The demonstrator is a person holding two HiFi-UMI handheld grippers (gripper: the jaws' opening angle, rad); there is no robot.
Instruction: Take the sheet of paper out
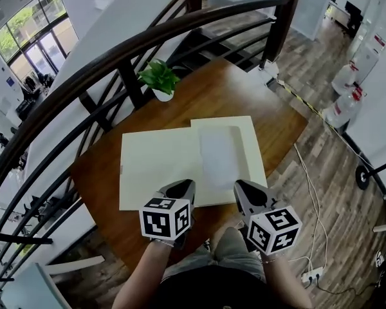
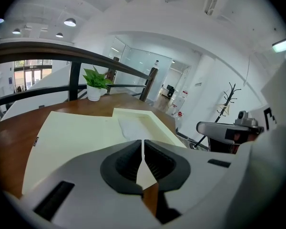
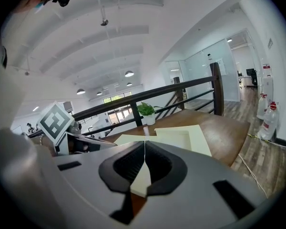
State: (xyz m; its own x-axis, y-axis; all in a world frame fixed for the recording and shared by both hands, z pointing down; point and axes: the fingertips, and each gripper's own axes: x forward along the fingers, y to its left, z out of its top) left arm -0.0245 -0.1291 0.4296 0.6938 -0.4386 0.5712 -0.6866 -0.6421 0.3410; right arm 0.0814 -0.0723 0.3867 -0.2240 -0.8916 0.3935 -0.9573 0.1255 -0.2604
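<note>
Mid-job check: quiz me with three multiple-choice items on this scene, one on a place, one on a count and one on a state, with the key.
1. Where does the white sheet lie?
A. in the right half of the open cream folder
B. on a chair
C. on the floor

2. How many potted plants stand on the wooden table?
A. none
B. one
C. three

3. How do the left tongs and right tongs stand?
A. both wide open
B. left shut on the sheet
C. both shut, nothing between them

Key:
1 A: the head view shows the sheet resting in the folder's right half.
2 B: a single plant stands at the table's far edge.
3 C: each gripper view shows the jaws together and empty.
</note>
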